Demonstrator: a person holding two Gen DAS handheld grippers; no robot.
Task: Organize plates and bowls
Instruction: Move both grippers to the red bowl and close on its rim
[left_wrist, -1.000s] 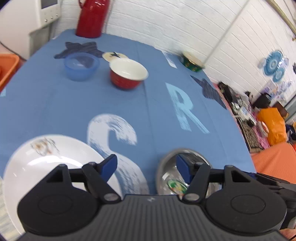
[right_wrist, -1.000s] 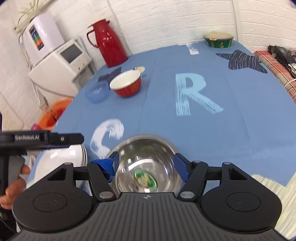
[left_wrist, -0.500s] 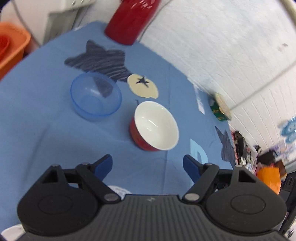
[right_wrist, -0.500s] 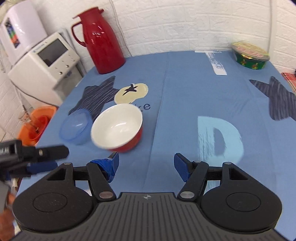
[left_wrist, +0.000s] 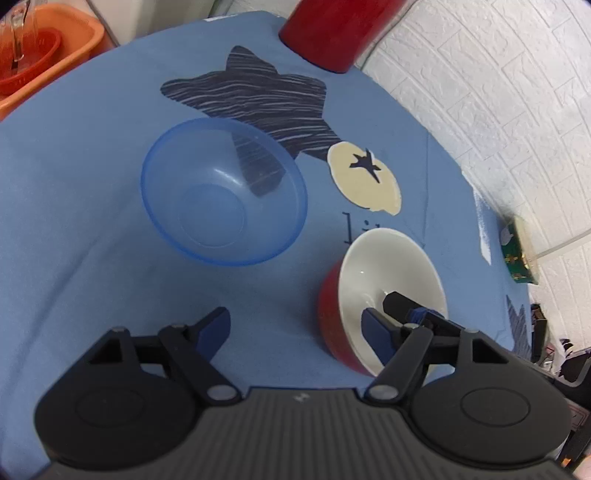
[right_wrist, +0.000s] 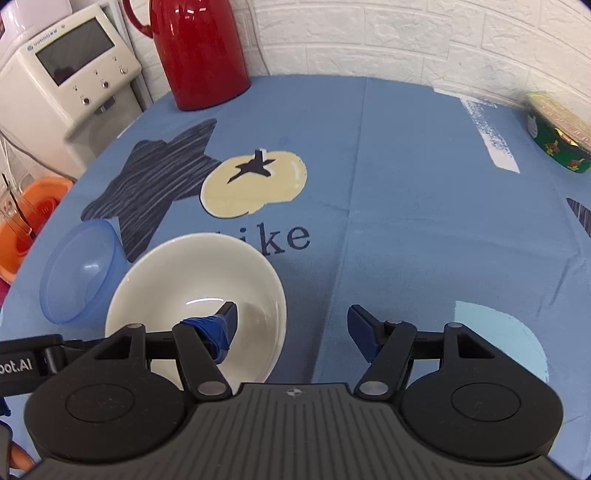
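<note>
A red bowl (right_wrist: 195, 273) with a white inside stands upright on the blue tablecloth (right_wrist: 424, 221). My right gripper (right_wrist: 291, 319) is open and straddles its right rim: the left fingertip sits inside the bowl, the right one outside. To the bowl's left stands a clear blue plastic bowl (right_wrist: 81, 269). In the left wrist view the blue bowl (left_wrist: 223, 192) lies ahead of my open left gripper (left_wrist: 295, 325), which holds nothing. The red bowl (left_wrist: 388, 266) is at its right, with the right gripper's finger (left_wrist: 406, 306) dipping into it.
A red thermos (right_wrist: 199, 48) stands at the table's far edge, beside a white appliance (right_wrist: 70, 74). A green tin (right_wrist: 554, 136) sits at the far right. An orange basin (left_wrist: 44, 48) lies beyond the left table edge.
Both grippers moved forward, away from the steel bowl and white plate, up to the far bowls. The right gripper's left finger now sits inside the red bowl.
</note>
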